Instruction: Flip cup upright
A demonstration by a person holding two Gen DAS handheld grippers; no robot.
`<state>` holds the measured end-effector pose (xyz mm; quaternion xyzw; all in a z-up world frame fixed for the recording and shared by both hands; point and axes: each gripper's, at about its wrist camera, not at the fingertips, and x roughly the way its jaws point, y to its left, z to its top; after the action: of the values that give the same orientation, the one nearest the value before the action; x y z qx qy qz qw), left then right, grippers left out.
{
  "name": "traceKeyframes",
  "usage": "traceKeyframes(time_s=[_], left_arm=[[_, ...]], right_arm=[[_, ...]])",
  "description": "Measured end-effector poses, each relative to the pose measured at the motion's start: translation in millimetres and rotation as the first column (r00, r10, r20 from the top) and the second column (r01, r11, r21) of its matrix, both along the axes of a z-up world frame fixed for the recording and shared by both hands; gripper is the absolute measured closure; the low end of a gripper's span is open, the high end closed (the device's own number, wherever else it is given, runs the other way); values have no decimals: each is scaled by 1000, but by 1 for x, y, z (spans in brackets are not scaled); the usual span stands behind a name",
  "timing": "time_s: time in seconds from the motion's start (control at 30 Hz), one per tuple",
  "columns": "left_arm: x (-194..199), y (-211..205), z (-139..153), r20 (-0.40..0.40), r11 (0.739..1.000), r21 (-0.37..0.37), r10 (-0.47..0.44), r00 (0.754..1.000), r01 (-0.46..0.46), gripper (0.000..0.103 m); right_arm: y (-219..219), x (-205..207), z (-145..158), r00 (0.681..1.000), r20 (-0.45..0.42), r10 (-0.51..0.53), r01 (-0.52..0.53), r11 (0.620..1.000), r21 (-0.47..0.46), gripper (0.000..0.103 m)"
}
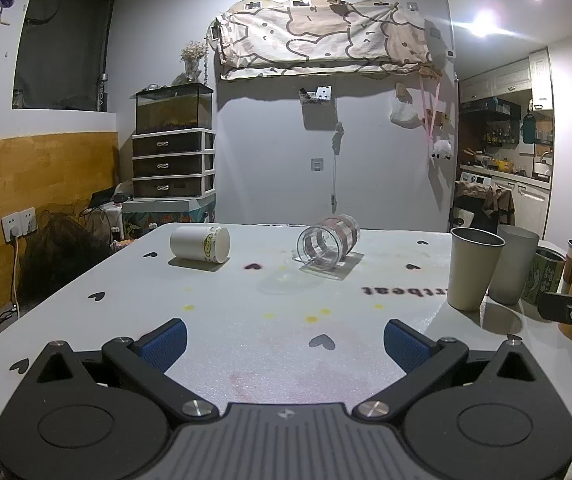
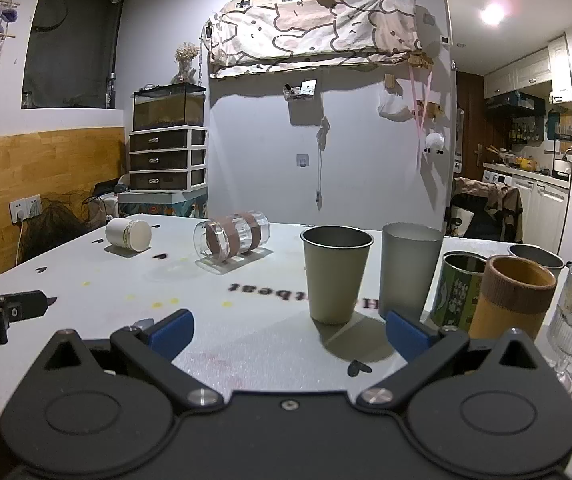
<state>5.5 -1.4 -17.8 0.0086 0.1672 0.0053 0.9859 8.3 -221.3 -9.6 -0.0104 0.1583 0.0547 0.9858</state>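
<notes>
On table (image 1: 246, 340): white cup (image 1: 200, 245), clear cup (image 1: 328, 247) apparently both toppled; left gripper (image 1: 285, 340), right gripper (image 2: 289, 330) spread, empty.

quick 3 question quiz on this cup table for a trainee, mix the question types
1. True or false: the clear cup with brown bands stands upright on the table.
2. Multiple choice: how many cups lie on their sides? A) one B) two C) four
3. Fill in: both the left gripper and the right gripper are ____ and hold nothing.

Key
1. False; it lies on its side.
2. B; the clear cup and the white cup. The beige cup and grey cup stand upright.
3. open
</notes>
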Motion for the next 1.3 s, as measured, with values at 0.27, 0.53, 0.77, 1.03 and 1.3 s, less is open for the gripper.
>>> traceKeyframes(time_s=[0.27, 0.53, 0.77, 1.03, 1.3], left_arm=[[-1, 0, 2, 0, 1000, 1, -2, 1000, 2, 0], [0, 0, 3, -3, 1000, 1, -2, 1000, 2, 0], [0, 0, 4, -4, 1000, -1, 1, 1000, -1, 0], [0, 1, 5, -4, 1000, -2, 1, 1000, -1, 0], [4, 1, 11, 19, 998, 9, -54, 998, 54, 0]], right_arm=[[0, 1, 0, 1000, -4, -1, 1, 1000, 5, 0], [-1, -1, 0, 1000, -3, -4, 4, 1000, 7, 0], [-3, -3, 0, 1000, -7, -10, 10, 1000, 8, 0], [-3, -4, 1, 1000, -4, -5, 6, 1000, 8, 0], [-2, -5, 3, 1000, -4, -1, 1, 1000, 9, 0]])
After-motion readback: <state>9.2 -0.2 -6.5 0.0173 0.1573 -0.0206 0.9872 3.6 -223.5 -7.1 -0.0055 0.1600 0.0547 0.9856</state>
